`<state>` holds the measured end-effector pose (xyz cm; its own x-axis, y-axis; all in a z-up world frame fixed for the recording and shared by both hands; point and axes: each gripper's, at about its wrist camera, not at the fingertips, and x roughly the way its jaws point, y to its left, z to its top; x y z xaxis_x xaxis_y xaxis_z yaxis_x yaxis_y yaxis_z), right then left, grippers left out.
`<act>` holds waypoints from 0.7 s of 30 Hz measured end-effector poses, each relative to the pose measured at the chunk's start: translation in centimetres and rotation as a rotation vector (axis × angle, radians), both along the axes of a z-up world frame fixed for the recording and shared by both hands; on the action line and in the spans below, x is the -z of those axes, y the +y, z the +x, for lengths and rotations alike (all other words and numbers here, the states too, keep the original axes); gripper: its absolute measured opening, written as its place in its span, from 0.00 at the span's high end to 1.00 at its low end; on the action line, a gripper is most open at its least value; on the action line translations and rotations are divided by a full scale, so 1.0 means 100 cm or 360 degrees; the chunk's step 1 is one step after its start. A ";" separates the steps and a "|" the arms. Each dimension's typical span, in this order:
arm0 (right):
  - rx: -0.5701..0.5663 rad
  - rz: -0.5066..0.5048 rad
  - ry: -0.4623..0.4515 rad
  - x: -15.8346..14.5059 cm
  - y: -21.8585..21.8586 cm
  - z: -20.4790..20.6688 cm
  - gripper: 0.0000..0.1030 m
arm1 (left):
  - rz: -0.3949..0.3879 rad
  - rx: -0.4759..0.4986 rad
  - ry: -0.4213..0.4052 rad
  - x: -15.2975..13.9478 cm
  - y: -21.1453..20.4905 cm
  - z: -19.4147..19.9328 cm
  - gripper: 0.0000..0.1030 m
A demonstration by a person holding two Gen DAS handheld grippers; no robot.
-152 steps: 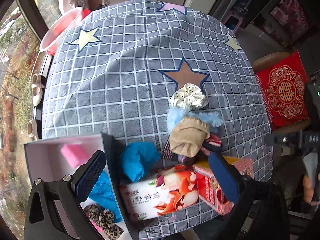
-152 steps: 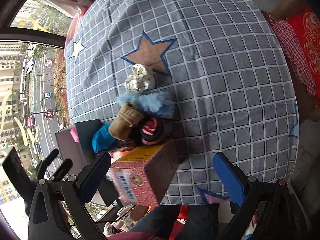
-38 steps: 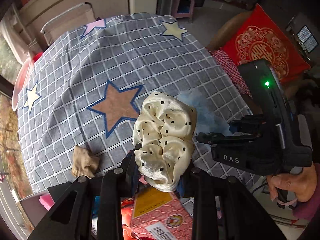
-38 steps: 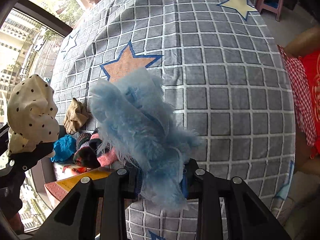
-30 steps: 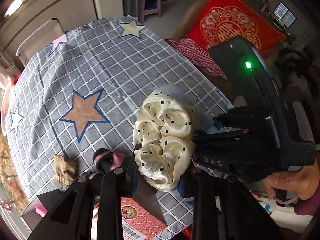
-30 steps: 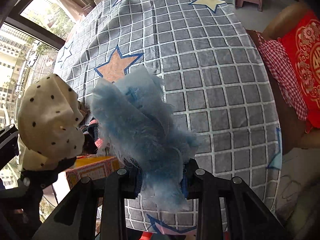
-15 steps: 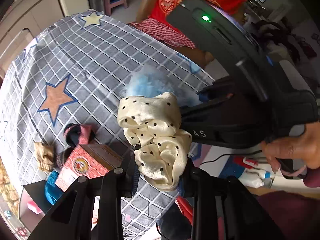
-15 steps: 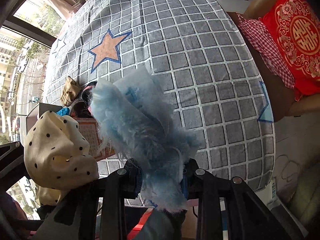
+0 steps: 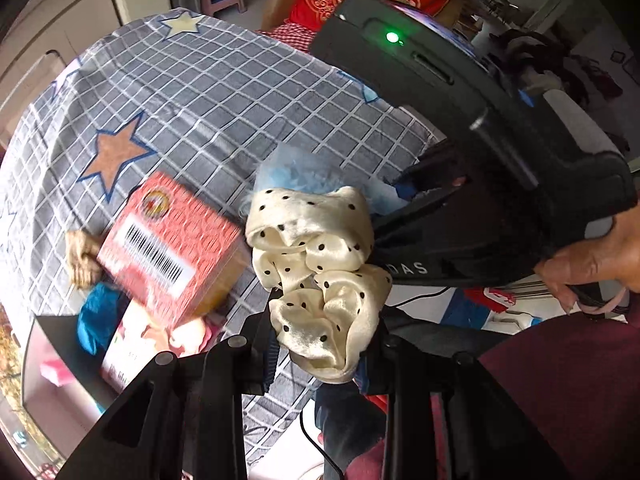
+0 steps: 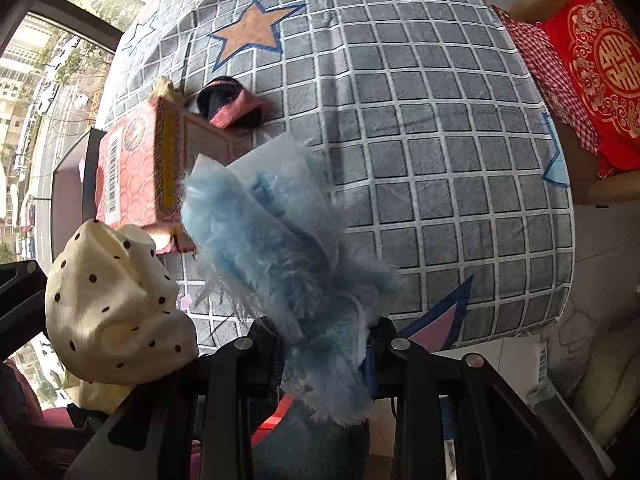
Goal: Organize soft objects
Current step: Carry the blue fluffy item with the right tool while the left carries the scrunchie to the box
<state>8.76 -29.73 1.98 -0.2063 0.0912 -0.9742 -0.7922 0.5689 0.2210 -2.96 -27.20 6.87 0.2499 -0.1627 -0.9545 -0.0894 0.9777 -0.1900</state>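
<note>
The left gripper (image 9: pixel 320 344) was clamped on the cream polka-dot scrunchie (image 9: pixel 316 268), lifted off the table (image 10: pixel 420 92). The right gripper (image 10: pixel 326 356) pinched the fluffy blue scrunchie (image 10: pixel 288 256) — both were held near the table's edge, side by side. A red box (image 9: pixel 168 248) sat on the checked cloth, a pink-and-black sock (image 10: pixel 230 106) just behind it.

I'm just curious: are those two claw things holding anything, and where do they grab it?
Left gripper pinches the cream polka-dot scrunchie by its lower folds; right gripper pinches the fluffy blue cloth near its lower end.
</note>
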 end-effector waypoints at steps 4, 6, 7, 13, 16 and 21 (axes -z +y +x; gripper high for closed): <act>-0.0096 0.0021 0.0032 -0.002 0.007 -0.026 0.70 | 0.0008 -0.0097 -0.0010 -0.003 0.014 -0.024 0.69; -0.0145 0.0026 0.0040 -0.003 0.011 -0.037 0.70 | 0.0013 -0.0161 -0.0018 -0.004 0.022 -0.037 0.69; -0.0170 0.0029 0.0042 -0.004 0.013 -0.043 0.70 | 0.0011 -0.0195 -0.0021 -0.005 0.026 -0.042 0.69; -0.0318 0.0044 0.0033 -0.012 0.027 -0.071 0.70 | 0.0003 -0.0470 -0.0052 -0.009 0.059 -0.076 0.69; -0.0390 0.0061 0.0015 -0.018 0.036 -0.085 0.70 | 0.0007 -0.0632 -0.0071 -0.010 0.076 -0.095 0.69; -0.0535 0.0077 -0.0010 -0.026 0.054 -0.107 0.70 | 0.0004 -0.0918 -0.0056 -0.003 0.104 -0.129 0.69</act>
<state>-1.98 -24.37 4.56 -0.2265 0.0656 -0.9718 -0.9351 0.2645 0.2358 -15.86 -16.78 7.14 0.3290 0.0117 -0.9442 -0.6016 0.7733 -0.2001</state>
